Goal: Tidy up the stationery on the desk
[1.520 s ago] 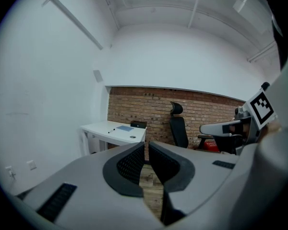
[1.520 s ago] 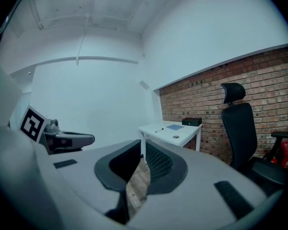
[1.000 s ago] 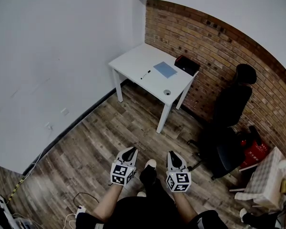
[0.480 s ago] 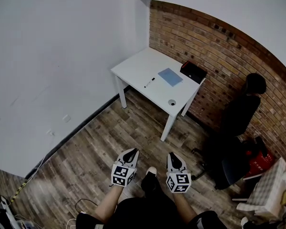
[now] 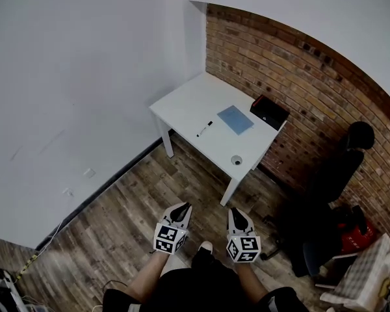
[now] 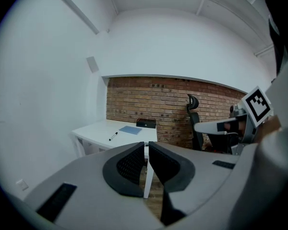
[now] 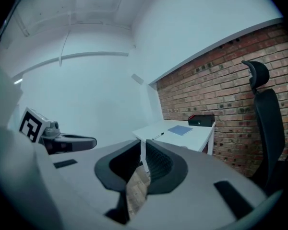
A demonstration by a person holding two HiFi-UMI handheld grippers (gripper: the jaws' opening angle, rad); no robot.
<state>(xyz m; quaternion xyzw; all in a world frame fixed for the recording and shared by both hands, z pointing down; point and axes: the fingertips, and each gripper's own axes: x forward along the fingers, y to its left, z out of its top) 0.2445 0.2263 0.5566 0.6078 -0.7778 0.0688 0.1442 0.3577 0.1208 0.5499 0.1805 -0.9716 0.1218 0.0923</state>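
Stationery is lying well ahead of both tools, none of it within reach yet. Nearest, the left tool (image 5: 180,208) and right tool (image 5: 236,214) are hanging side by side over the wood floor (image 5: 117,220). Each is clenched on nothing, pads all but meeting, and both are aiming at the white bench (image 5: 182,99).

The step in hand, I judge, is the walk-up. Doing it well is a matter of arriving square to the bench's long edge rather than at the corner leg. The tools should be staying level and apart, and one should be releasing its jaws only once it is hanging over the first item. The thin pen will likely be needing jaws set across its barrel.

Closest to the tools, straight beyond the right one, a small round piece (image 5: 236,160) is sitting by the bench's near corner. I cannot tell whether it is tape or a cable hole. Further on, roughly between the two tools' lines, the pen (image 5: 205,129) is lying alone. A blue pad (image 5: 235,119) is lying flat just right of it and a little beyond. Farthest, ahead and right of the right tool, a black box (image 5: 269,112) is sitting at the bench's back edge against the brick wall (image 5: 299,70).
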